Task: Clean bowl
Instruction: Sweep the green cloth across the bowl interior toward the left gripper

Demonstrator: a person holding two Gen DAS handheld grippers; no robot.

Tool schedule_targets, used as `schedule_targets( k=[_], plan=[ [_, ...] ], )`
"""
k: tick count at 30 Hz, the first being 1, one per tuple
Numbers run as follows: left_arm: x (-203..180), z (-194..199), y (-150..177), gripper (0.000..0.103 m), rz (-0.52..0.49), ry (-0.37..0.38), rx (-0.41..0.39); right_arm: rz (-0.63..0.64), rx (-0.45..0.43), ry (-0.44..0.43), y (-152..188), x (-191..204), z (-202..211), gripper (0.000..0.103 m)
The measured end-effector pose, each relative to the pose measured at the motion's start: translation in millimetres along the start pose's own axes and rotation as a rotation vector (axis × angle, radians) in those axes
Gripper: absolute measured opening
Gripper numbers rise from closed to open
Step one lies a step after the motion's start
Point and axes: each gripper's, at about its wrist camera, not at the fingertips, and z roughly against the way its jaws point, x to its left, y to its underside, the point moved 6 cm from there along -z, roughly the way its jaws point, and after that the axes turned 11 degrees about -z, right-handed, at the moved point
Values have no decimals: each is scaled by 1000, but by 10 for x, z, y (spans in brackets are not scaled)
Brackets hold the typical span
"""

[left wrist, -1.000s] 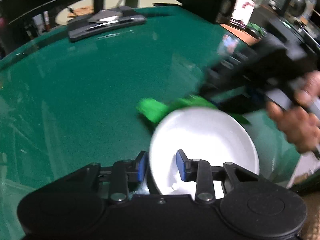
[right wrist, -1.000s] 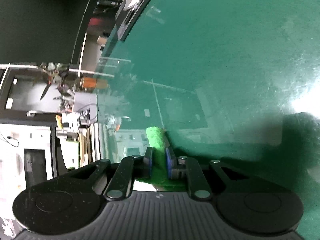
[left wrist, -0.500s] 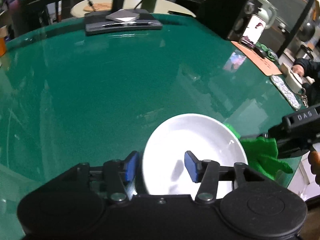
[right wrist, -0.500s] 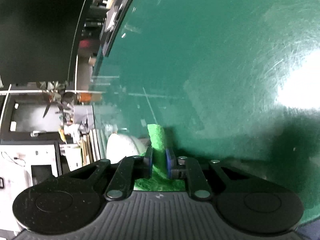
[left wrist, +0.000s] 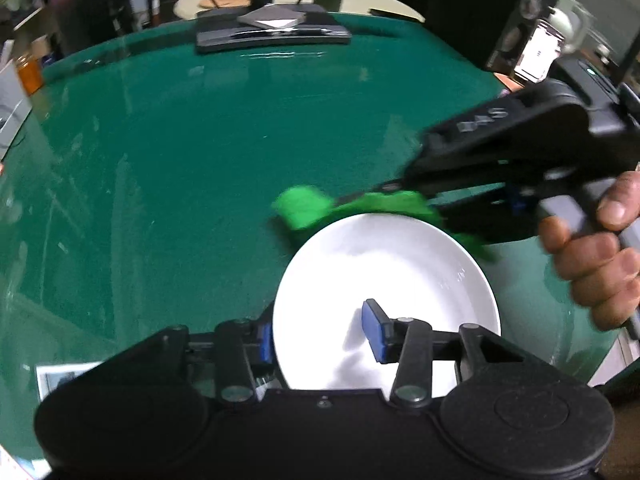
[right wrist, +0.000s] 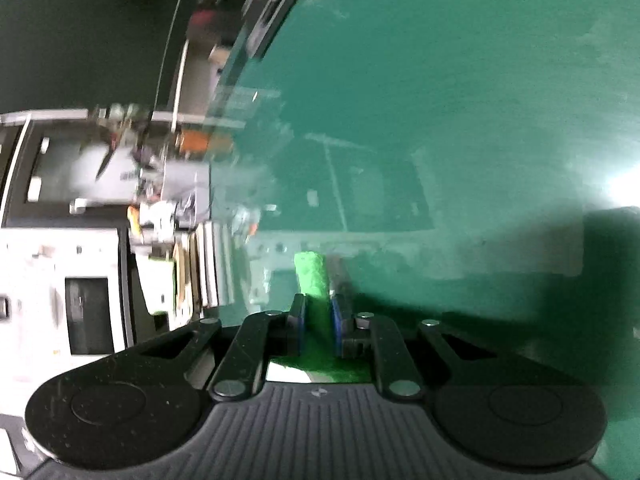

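A white bowl (left wrist: pixel 384 272) sits close in front of my left gripper (left wrist: pixel 318 338). Its near rim is between the blue pads: one pad outside the wall, the other inside. The bowl stays with the gripper, which is shut on it. In the left wrist view, my right gripper (left wrist: pixel 384 200) reaches in from the right, held by a hand (left wrist: pixel 592 256). It is shut on a bright green cloth (left wrist: pixel 304 206) at the bowl's far rim. The right wrist view shows the green cloth (right wrist: pixel 312 276) pinched between the right gripper (right wrist: pixel 318 304) pads, over the green table (right wrist: pixel 460 100). The bowl is hidden there.
The round green table (left wrist: pixel 180 152) has a glossy top. A dark flat case (left wrist: pixel 272 34) lies at its far edge, and an orange jar (left wrist: pixel 28 74) stands at the far left. Furniture and clutter (right wrist: pixel 100 220) stand beyond the table's edge.
The right gripper and cloth have swung from the bowl's right side to its far rim, as they were a second ago. The left gripper keeps the bowl.
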Motion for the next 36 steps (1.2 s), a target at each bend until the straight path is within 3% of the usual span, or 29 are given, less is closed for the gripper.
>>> schedule_targets(
  k=[3,10,19,29,36],
  plan=[
    [-21,-9,-10,48,-3,-6,7,3,46,-11,59,-32,27,16],
    [-33,-30,-35,50,-12,-7,21,-61,51,-27,140,-375,531,16],
    [-80,-67,-104,53,-69,2,37,-7,62,-38,56,-133,90,16],
    [-89,-105,-131,56,-99,22,42,-92,17,-40,144,-483,598,15],
    [-120,-120,-150,56,-121,34,44,-50,7,-30,28,-272,209,15]
  ],
)
